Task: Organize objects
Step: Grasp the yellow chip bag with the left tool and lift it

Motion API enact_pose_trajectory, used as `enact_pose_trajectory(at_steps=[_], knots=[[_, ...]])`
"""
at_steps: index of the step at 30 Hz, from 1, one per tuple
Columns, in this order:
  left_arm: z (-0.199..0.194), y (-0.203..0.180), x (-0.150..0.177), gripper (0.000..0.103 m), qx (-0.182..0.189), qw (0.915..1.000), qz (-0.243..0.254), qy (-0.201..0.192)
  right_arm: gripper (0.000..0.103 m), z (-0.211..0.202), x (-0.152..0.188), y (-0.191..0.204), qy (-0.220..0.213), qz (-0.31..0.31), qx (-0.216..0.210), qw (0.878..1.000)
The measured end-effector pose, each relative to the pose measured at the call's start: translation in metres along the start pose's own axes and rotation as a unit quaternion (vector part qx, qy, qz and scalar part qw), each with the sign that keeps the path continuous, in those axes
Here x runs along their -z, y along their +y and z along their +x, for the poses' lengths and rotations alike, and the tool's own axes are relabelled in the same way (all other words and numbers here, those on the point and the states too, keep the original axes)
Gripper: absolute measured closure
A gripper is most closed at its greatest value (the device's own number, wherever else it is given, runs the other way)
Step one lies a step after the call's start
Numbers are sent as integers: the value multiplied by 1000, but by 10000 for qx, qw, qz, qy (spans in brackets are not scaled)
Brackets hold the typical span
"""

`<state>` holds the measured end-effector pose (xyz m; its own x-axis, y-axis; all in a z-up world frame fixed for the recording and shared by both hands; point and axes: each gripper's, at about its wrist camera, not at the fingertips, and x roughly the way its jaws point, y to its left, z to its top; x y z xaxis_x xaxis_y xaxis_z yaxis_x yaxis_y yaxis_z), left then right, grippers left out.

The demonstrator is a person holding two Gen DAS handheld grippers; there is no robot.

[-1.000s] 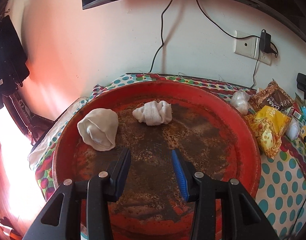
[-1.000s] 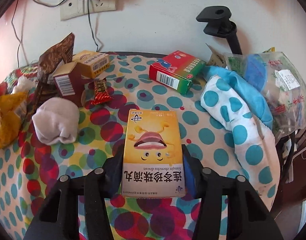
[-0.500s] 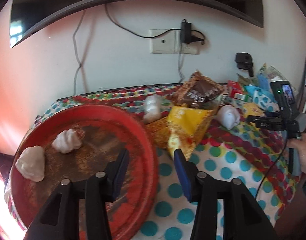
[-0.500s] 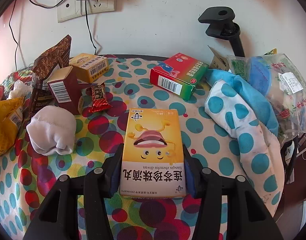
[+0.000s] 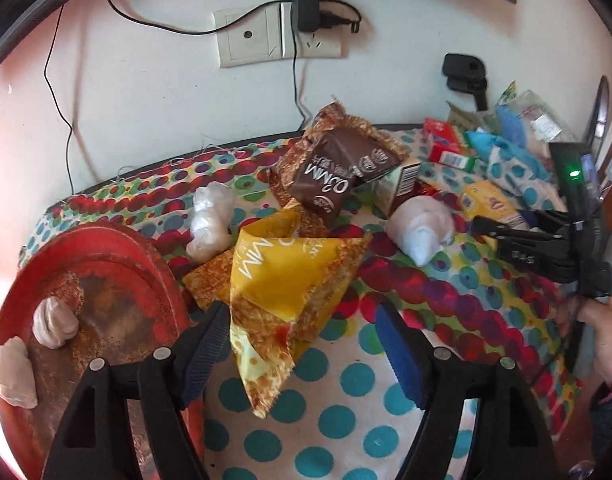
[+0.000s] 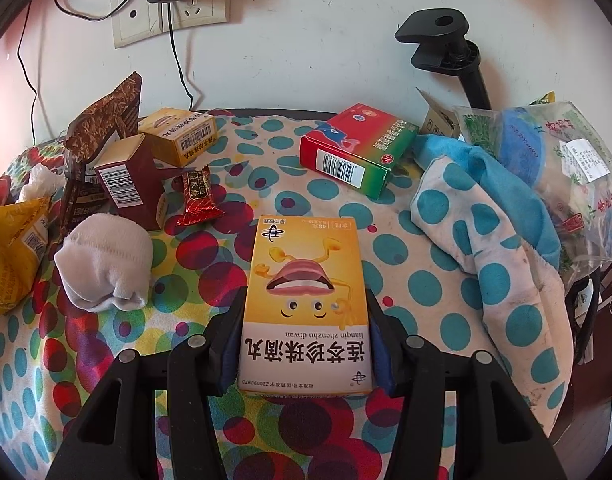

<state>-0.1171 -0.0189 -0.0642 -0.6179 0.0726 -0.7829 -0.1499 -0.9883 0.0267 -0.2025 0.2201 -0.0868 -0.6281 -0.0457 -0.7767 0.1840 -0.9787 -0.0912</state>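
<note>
Polka-dotted cloth [image 6: 425, 280] covers the table against a white wall with a power socket [image 5: 278, 36]. On the left sits a rusty red round tray [image 5: 118, 264] holding two rolled white socks [image 5: 52, 322] near its left rim. The left gripper [image 5: 302, 344] hangs with its jaws spread wide and nothing clamped, the lower corner of a crumpled yellow snack bag [image 5: 290, 280] lying between its fingers; a brown snack bag [image 5: 333, 176] stands behind that, and a balled plastic wrap [image 5: 210, 220] lies just beside the tray. The right gripper [image 6: 304, 344] is clamped on a yellow medicine box [image 6: 306, 304] with a cartoon mouth. Near it lie another rolled white sock [image 6: 106, 260], a red candy wrapper [image 6: 198, 196], a brown carton [image 6: 126, 184], a small yellow box [image 6: 182, 136] and a red-and-green box [image 6: 353, 148], with a bunched blue-dotted towel [image 6: 485, 220] to the right.
</note>
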Motion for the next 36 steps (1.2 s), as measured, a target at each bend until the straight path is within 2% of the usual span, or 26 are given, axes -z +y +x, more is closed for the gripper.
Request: enact_pose_trajectory(at_steps=[4, 12, 14, 19, 23, 27, 31, 34, 36], knots=[[16, 3, -6, 26, -259, 9995, -120, 102, 53, 0, 1, -2, 39, 134, -174, 9998], [49, 4, -14, 25, -369, 9988, -312, 98, 53, -2, -1, 1, 42, 108, -147, 9998], [51, 3, -13, 25, -470, 9983, -343, -62, 52, -3, -1, 3, 38, 89, -116, 9999], [52, 7, -10, 26, -369, 9979, -448, -302, 47, -4, 0, 11, 71, 176, -123, 9997], [56, 9, -9, 26, -377, 9975, -502, -320, 47, -6, 2, 15, 69, 191, -124, 9997], [60, 7, -10, 26, -501, 9975, -444, -219, 47, 3, -4, -5, 70, 220, -134, 9996], [64, 0, -11, 26, -701, 9971, -264, -122, 40, 5, -5, -8, 90, 272, -99, 9995], [68, 1, -11, 25, -823, 9962, -275, -12, 31, 3, -3, -3, 114, 310, 49, 9994], [67, 1, -10, 25, -855, 9960, -268, -22, 31, 1, -2, -1, 123, 373, 49, 9992]])
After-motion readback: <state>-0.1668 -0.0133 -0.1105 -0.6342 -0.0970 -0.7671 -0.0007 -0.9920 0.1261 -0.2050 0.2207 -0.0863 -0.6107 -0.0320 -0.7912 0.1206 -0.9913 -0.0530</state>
